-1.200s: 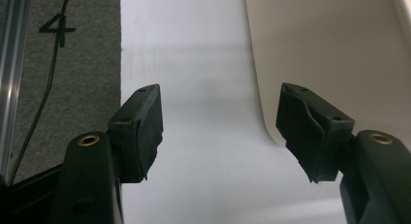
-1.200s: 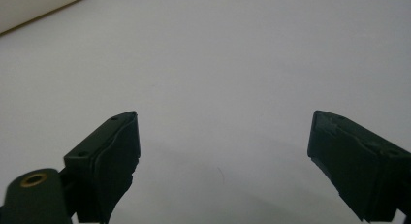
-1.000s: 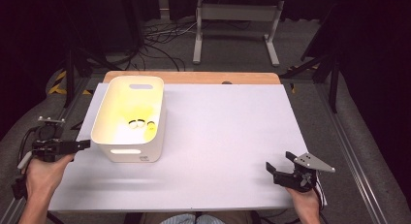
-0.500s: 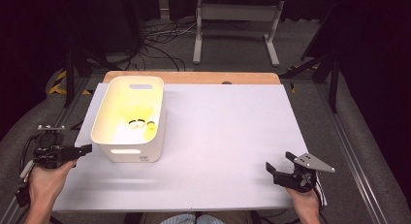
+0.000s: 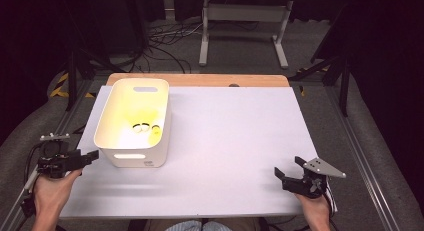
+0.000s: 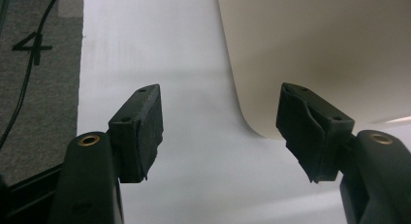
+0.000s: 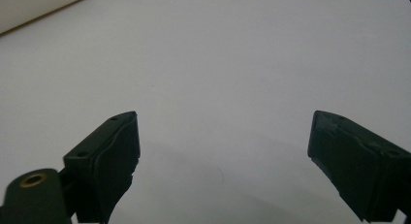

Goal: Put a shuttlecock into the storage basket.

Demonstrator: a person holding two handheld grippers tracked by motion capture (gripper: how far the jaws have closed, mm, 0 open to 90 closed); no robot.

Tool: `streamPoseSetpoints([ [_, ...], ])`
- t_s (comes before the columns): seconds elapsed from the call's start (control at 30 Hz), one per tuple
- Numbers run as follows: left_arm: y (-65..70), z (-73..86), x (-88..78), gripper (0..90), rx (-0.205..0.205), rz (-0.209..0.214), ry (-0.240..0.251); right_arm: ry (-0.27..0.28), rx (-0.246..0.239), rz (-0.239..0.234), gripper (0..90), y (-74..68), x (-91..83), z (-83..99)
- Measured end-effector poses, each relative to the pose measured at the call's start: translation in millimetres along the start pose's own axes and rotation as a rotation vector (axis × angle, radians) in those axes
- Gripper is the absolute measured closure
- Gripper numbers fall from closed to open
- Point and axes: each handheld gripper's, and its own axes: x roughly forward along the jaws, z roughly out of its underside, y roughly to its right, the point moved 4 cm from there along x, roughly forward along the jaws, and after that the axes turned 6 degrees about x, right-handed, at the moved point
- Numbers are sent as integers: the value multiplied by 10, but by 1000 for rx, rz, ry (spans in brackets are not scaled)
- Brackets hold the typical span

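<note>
High view: white tub (image 5: 134, 122) on the left of the pale surface (image 5: 235, 141), small yellow rings (image 5: 142, 127) inside; left claw (image 5: 89, 156) just beside the tub's near-left corner, holding nothing; right claw (image 5: 287, 170) at the near right, well apart from the tub, spread wide.

Left gripper view: left claw (image 6: 220, 132) wide, empty; tub wall (image 6: 315, 54) just beyond the jaws.

Right gripper view: right claw (image 7: 225, 158) wide over bare surface (image 7: 232, 64); tub edge (image 7: 34, 6) far left.
</note>
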Motion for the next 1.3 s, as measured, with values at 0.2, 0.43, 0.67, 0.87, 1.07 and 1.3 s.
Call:
streamPoseSetpoints([
  [0.2, 25, 48, 2, 345, 1, 11, 10, 1, 0, -1, 121, -2, 0, -1],
  [0.43, 63, 112, 24, 343, 0, 21, 32, 0, 0, 0, 121, -4, 1, -1],
  [0.67, 111, 180, 70, 338, -7, 34, 56, 2, 1, 0, 121, 0, -3, -1],
  [0.87, 151, 228, 102, 333, 15, 21, 74, 4, 3, 3, 121, 6, -5, -2],
  [1.07, 182, 265, 123, 326, 29, 27, 89, 3, 3, 4, 121, 7, -6, -2],
  [1.3, 218, 324, 171, 316, 46, 37, 95, 2, 3, 2, 121, 5, -4, -2],
])
